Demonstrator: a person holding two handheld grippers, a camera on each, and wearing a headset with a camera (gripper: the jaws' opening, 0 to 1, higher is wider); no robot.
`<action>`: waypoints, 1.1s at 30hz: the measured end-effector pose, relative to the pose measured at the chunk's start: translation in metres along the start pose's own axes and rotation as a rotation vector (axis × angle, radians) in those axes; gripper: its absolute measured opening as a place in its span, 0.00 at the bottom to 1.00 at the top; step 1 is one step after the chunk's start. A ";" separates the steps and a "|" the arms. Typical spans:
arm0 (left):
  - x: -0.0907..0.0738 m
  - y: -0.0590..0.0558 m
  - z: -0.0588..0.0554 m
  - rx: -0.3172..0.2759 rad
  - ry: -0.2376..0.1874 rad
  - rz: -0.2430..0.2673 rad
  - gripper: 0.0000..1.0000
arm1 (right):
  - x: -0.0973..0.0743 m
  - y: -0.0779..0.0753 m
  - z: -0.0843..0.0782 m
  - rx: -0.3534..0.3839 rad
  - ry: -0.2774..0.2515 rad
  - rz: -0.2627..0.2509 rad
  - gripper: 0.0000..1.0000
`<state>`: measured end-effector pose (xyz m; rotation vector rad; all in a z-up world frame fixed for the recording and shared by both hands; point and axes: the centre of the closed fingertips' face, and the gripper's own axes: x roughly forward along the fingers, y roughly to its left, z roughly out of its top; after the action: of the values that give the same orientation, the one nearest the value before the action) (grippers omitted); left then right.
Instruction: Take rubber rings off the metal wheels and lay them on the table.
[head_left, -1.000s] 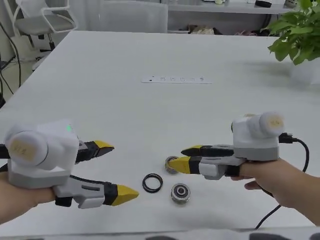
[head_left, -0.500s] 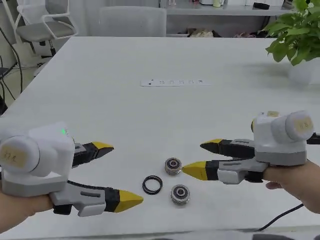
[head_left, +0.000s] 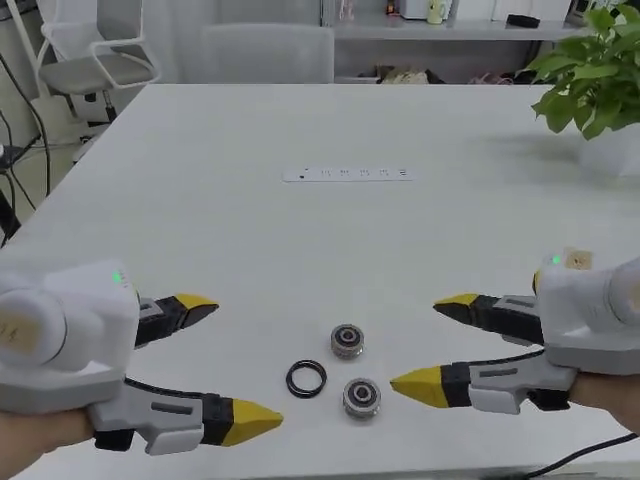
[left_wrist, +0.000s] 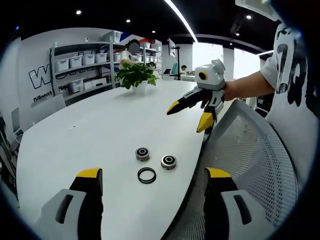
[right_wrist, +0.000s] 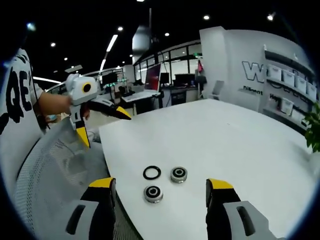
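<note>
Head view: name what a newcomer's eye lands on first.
Two open, yellow-tipped claws frame the scene: the left claw at lower left, the right claw at lower right. Between them, near the front edge of the white table, lie two small round metal wheels and a loose black rubber ring just left of them.

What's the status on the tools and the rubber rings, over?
Left tool open, empty. Right tool open, empty. One black rubber ring flat on white table, beside two round metal wheels. Nothing between tools and wheels.
</note>
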<state>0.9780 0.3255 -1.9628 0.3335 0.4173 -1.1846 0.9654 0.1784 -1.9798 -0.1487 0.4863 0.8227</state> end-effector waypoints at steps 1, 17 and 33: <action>0.000 0.000 0.000 0.001 0.001 0.001 0.83 | -0.002 -0.001 -0.001 -0.004 0.001 -0.005 0.74; -0.007 -0.003 -0.011 -0.013 0.013 0.030 0.89 | -0.022 0.001 -0.021 -0.019 0.047 -0.050 0.87; -0.015 -0.004 -0.019 -0.007 0.022 0.065 0.93 | -0.027 0.000 -0.029 -0.027 0.067 -0.062 0.90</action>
<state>0.9667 0.3449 -1.9726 0.3519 0.4272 -1.1169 0.9393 0.1515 -1.9923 -0.2159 0.5310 0.7662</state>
